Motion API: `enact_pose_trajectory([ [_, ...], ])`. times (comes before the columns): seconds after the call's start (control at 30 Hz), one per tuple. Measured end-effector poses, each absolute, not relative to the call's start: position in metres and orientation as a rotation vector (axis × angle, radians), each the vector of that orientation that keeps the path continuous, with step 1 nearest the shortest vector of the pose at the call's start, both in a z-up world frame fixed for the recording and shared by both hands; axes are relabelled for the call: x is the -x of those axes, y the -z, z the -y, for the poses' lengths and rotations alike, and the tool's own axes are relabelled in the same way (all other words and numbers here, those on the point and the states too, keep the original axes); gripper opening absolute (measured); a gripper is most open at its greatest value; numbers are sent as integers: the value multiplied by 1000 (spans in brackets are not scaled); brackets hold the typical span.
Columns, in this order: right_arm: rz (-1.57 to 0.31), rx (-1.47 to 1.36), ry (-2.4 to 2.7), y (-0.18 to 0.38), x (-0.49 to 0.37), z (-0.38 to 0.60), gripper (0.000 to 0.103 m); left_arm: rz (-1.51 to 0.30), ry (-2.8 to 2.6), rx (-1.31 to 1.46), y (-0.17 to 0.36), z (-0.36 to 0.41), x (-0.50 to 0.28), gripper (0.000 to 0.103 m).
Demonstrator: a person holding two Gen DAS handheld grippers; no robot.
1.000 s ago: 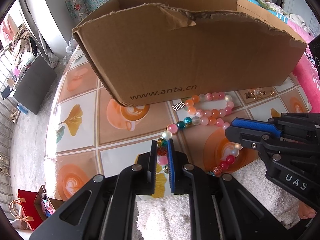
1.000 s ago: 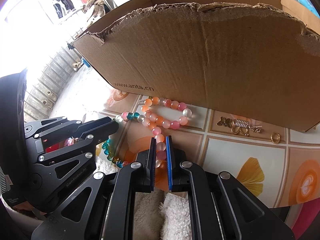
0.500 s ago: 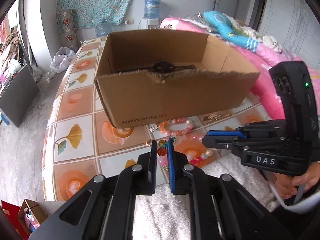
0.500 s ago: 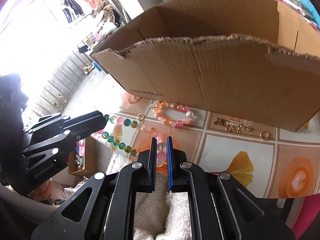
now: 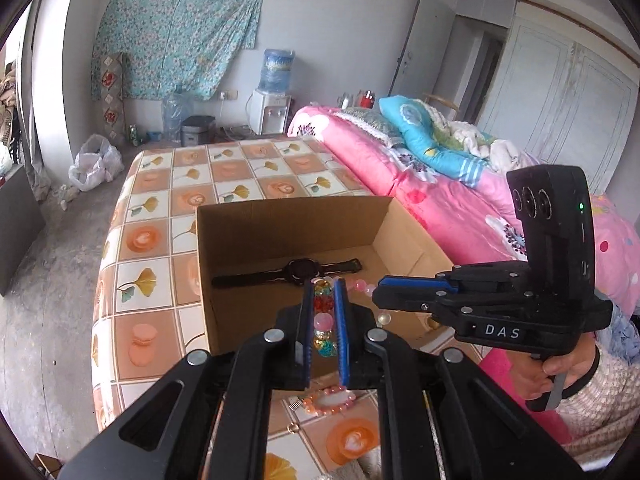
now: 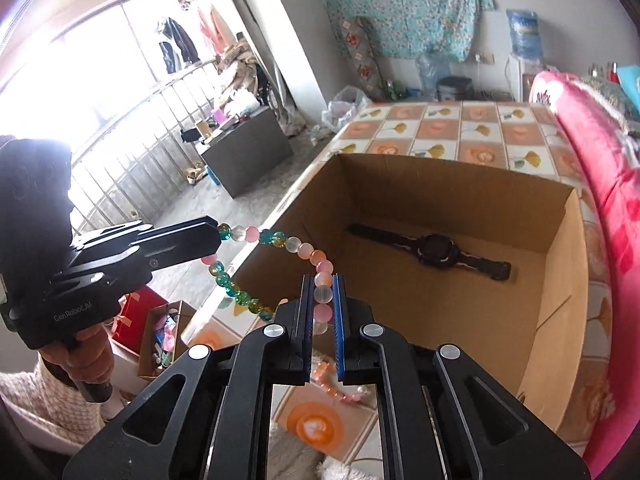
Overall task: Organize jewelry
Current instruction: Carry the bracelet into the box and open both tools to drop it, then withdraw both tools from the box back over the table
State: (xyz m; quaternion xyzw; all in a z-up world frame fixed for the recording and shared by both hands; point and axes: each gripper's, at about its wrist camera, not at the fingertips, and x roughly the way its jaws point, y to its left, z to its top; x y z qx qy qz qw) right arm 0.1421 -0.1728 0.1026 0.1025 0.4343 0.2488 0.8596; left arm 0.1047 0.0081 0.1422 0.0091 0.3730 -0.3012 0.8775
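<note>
Beaded necklace [image 6: 280, 240]: strand of pink, white, teal and amber beads, held in the air between both grippers, above the near edge of the cardboard box [image 6: 560, 264]; in the right wrist view it runs in two strands from one gripper to the other, the lower one sagging; no part of it seen touching the table.

Left gripper [image 5: 323, 312]: jaws pressed onto a short run of the necklace, red, pink and teal beads stacked between the blue pads [image 5: 341, 320]; seen from the right wrist view [image 6: 216, 236], beads emerge directly at its tip.

Right gripper [image 6: 322, 300]: jaws pinching pink and white beads of the same necklace between blue pads; in the left wrist view [image 5: 378, 290] it sits just right of the left gripper, tip pointing left, pink beads meeting its tip.

Box: open top, resting on the tiled-pattern table [image 5: 152, 240]; a black wristwatch [image 5: 300, 270] lies flat on the box floor, strap stretched out, apart from the necklace.

On the table in front of the box, below the grippers: a pink-orange bead bracelet [image 5: 330, 398] lying in a loop; a small metal spring [image 5: 294, 402] just left of it; a small gold ring [image 5: 293, 426] near both.

Beyond: pink bed [image 5: 420, 176] along the table's right side; water dispenser [image 5: 276, 92] at the far wall; floral cloth [image 5: 176, 32] hung on that wall.
</note>
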Motion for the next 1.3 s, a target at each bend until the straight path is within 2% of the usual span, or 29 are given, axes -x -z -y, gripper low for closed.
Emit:
enact_pose_trajectory([
  [0.2,-1184,-244,-502,-47,-222,164,7,-986,571,-54,-93,8,-181,9],
  [0.3,-1302,-264,-497,-22,-249,157,8,-1030,517,-125,-78,17,-196,10],
  [0.37,-1329,-273,-484,-15,-259,153,12,-1064,488,-136,-69,18,-203,13],
  [0.43,-1306,-263,-479,-13,-264,152,11,-1085,492,-93,-65,13,-207,19],
  [0.6,-1234,-318,-490,-21,-253,166,13,-1023,492,-20,-79,-3,-198,24],
  [0.67,-1189,-352,-497,-29,-240,176,16,-997,496,5,-86,-10,-190,26],
  [0.83,-1037,-388,-486,-56,-194,198,30,-895,517,56,-105,-27,-157,42],
  [1.0,-895,-418,-532,-75,-136,209,35,-807,493,38,-112,-37,-121,54],
  [1.13,-859,-418,-575,-76,-99,205,36,-790,466,17,-106,-40,-95,61],
  [1.3,-917,-443,-580,-53,-64,201,37,-792,411,-8,-92,-42,-75,67],
])
